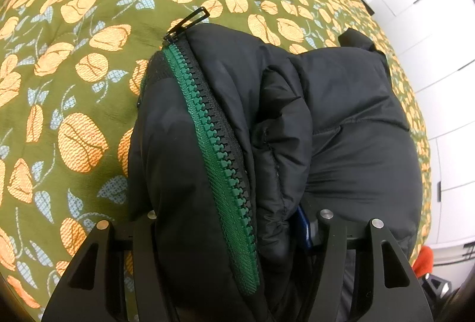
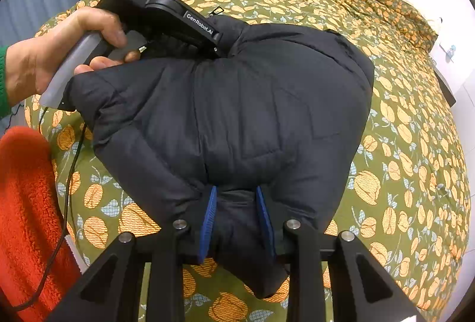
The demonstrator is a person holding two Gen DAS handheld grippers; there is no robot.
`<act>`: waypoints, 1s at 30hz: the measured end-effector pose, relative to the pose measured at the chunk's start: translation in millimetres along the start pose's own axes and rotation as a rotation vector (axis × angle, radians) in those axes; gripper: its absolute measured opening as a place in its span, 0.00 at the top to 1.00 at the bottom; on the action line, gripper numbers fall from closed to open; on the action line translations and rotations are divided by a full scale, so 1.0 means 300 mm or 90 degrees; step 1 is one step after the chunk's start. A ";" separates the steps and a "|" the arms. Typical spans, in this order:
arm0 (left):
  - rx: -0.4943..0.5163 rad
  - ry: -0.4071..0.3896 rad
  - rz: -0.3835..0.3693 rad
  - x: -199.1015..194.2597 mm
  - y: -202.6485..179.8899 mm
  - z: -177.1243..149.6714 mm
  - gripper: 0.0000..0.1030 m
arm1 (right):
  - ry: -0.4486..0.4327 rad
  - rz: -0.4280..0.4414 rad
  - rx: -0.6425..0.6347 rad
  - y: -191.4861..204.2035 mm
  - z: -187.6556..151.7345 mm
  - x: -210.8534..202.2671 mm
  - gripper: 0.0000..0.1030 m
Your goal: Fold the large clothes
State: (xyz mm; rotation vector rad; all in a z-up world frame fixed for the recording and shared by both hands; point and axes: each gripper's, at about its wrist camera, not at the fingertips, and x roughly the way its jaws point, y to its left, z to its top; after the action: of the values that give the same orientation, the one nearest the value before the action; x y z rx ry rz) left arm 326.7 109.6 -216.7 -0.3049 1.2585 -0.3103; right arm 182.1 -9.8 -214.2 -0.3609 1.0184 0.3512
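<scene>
Padding of the black puffer jacket (image 2: 237, 114) sat pinched between the right gripper's (image 2: 237, 221) blue pads (image 2: 207, 218) at its near edge. The bundle stretched away across the floral bedspread (image 2: 400, 143). At its far left side the left gripper (image 1: 237, 233), held by a hand (image 2: 59, 54), clamped the thick fold beside the green zipper (image 1: 219, 149), so both ends were held.

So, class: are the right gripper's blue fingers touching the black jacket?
Touching. The right wrist view shows both blue fingers of the right gripper pressed into a bunched fold of the black jacket.
</scene>
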 end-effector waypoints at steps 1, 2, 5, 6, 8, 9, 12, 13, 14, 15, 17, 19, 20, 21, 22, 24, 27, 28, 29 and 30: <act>0.000 0.000 -0.001 0.001 0.001 0.000 0.40 | 0.000 0.001 0.000 -0.002 0.000 0.001 0.71; -0.001 -0.001 -0.003 0.003 0.002 0.001 0.40 | 0.001 0.002 0.001 -0.003 -0.001 0.006 0.71; -0.003 -0.001 -0.003 0.008 -0.001 0.004 0.39 | 0.005 0.012 0.010 -0.015 -0.006 0.037 0.71; -0.003 -0.002 -0.003 0.009 -0.001 0.004 0.38 | 0.005 0.016 0.014 -0.022 -0.010 0.056 0.71; -0.004 -0.004 -0.001 0.012 -0.001 0.005 0.38 | 0.003 0.017 0.014 -0.027 -0.017 0.088 0.72; -0.005 -0.005 0.000 0.012 -0.002 0.005 0.38 | 0.001 0.018 0.014 -0.030 -0.019 0.099 0.72; -0.006 0.003 0.000 0.007 -0.005 0.011 0.38 | -0.001 0.025 0.022 -0.037 -0.020 0.098 0.72; -0.010 0.011 -0.005 0.003 -0.001 0.016 0.38 | -0.003 0.045 0.036 -0.052 -0.018 0.077 0.72; -0.013 0.016 -0.009 0.002 0.002 0.021 0.38 | -0.005 0.071 0.051 -0.073 -0.014 0.051 0.72; -0.016 0.025 -0.015 -0.003 0.006 0.027 0.38 | -0.006 0.101 0.068 -0.096 -0.009 0.022 0.72; -0.017 0.032 -0.018 -0.009 0.006 0.031 0.38 | -0.015 0.148 0.101 -0.151 0.014 -0.040 0.72; -0.009 0.033 -0.014 -0.015 -0.004 0.033 0.38 | -0.055 0.147 0.105 -0.192 0.060 -0.111 0.72; -0.006 0.033 -0.012 -0.016 -0.006 0.034 0.37 | -0.071 0.146 0.099 -0.204 0.088 -0.134 0.72; -0.004 0.033 -0.010 -0.016 -0.009 0.035 0.37 | -0.082 0.145 0.090 -0.214 0.131 -0.149 0.72; -0.004 0.034 -0.011 -0.016 -0.008 0.036 0.37 | -0.088 0.148 0.083 -0.216 0.168 -0.151 0.72; -0.003 0.037 -0.014 -0.014 -0.007 0.042 0.37 | -0.089 0.165 0.065 -0.205 0.232 -0.122 0.72; 0.005 0.040 -0.006 -0.008 -0.006 0.049 0.37 | -0.002 0.184 0.056 -0.176 0.289 0.062 0.71; 0.009 0.039 0.002 -0.005 -0.006 0.050 0.37 | 0.022 0.184 0.057 -0.167 0.284 0.132 0.73; 0.012 0.038 0.010 -0.001 -0.003 0.051 0.37 | 0.027 0.183 0.056 -0.164 0.280 0.170 0.74; 0.014 0.037 0.014 0.008 -0.003 0.052 0.37 | 0.030 0.188 0.065 -0.170 0.278 0.194 0.76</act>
State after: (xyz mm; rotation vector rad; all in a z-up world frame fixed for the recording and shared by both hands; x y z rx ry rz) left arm 342.2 108.9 -214.1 -0.2656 1.3139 -0.3158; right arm 295.9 -10.9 -218.6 -0.1269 1.1336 0.5556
